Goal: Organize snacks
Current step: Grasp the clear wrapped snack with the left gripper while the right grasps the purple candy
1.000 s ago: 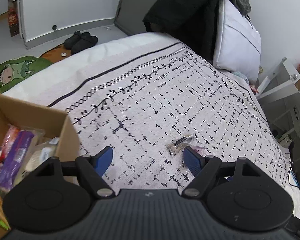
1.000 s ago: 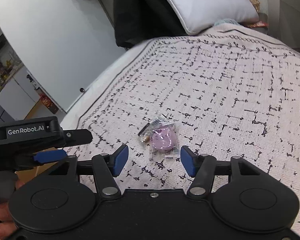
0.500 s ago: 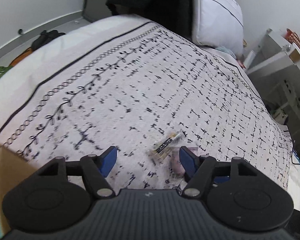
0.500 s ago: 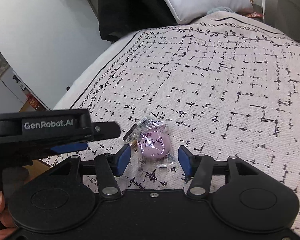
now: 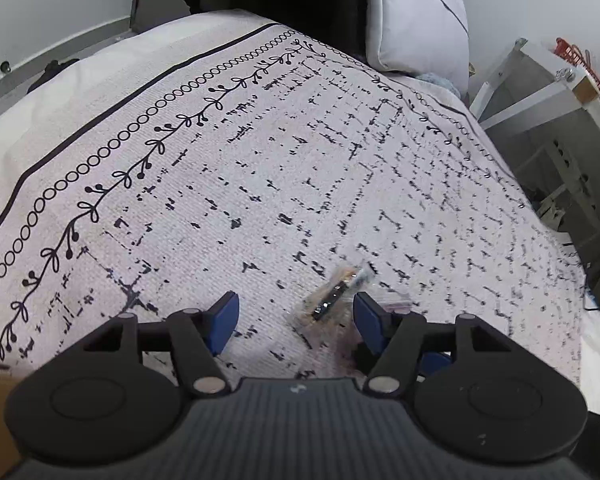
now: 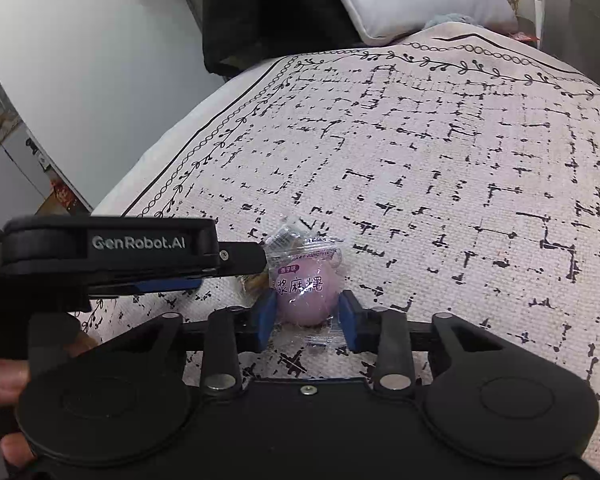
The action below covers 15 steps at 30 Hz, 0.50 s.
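Left wrist view: my left gripper (image 5: 296,314) spread wide, empty, low over bedspread (image 5: 260,168). Brown snack packet (image 5: 332,294) lies between pads, nearer right pad, untouched.

Right wrist view: my right gripper (image 6: 307,314) closed onto purple mochi packet (image 6: 305,282), resting on bedspread; firm squeeze not confirmable. Risk: slick wrapper slips on lift; left gripper alongside may collide; brown packet overlapped, may drag.

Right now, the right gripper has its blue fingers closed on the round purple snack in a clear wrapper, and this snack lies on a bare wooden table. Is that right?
Not quite. The right gripper does close on the round purple snack in a clear wrapper, but it lies on a white bedspread with black markings, not a wooden table. The right wrist view shows this.
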Available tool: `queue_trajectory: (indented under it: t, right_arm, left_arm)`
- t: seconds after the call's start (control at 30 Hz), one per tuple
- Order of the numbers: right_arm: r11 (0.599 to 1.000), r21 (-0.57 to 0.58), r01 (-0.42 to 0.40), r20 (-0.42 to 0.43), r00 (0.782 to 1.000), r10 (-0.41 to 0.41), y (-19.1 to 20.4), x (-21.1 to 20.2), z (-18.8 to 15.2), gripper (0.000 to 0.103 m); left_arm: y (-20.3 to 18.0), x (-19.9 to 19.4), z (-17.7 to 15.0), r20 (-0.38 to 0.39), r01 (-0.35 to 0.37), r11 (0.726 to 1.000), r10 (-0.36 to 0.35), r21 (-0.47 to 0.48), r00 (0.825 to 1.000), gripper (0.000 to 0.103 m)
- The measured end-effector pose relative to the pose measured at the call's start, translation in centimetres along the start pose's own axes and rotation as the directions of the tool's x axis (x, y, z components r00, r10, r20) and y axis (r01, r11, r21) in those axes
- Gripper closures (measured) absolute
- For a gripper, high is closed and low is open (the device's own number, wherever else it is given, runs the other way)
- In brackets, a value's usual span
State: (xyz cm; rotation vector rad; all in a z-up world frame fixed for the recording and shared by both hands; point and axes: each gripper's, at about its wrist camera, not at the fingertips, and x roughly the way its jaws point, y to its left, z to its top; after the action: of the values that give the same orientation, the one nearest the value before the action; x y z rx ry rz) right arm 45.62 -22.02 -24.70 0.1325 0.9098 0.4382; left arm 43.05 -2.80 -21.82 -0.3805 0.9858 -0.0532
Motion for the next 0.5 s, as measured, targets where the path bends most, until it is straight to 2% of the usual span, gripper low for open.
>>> queue_trajectory:
  t: [0.17, 0.27, 0.4, 0.47, 0.5]
  right_arm:
    - [0.997, 0.012, 0.080, 0.012, 0.997, -0.080, -0.8, -1.3, -0.1, 0.071]
    - [0.995, 0.049, 0.091, 0.001, 0.996, -0.091, -1.8, -1.9, -0.3, 0.071]
    - [0.993, 0.032, 0.115, -0.003, 0.993, -0.115, -1.7, -2.2, -0.6, 0.067]
    - [0.992, 0.013, 0.124, -0.002, 0.992, -0.124, -1.5, -2.2, -0.7, 0.057]
    - [0.993, 0.005, 0.121, 0.006, 0.993, -0.121, -1.3, -2.2, -0.8, 0.047]
  left_arm:
    - [-0.6, 0.5, 0.0, 0.017, 0.000, 0.999, -0.001, 0.050, 1.000, 0.040]
    - [-1.2, 0.9, -0.1, 0.027, 0.001, 0.997, -0.003, 0.077, 1.000, 0.040]
    - [-2.0, 1.2, -0.5, 0.047, 0.003, 0.993, -0.008, 0.116, 0.999, 0.040]
    - [-2.4, 1.5, -0.7, 0.061, -0.010, 0.991, 0.002, 0.134, 0.998, 0.040]
    - [-2.5, 1.5, -0.9, 0.071, -0.016, 0.990, 0.006, 0.143, 0.997, 0.040]
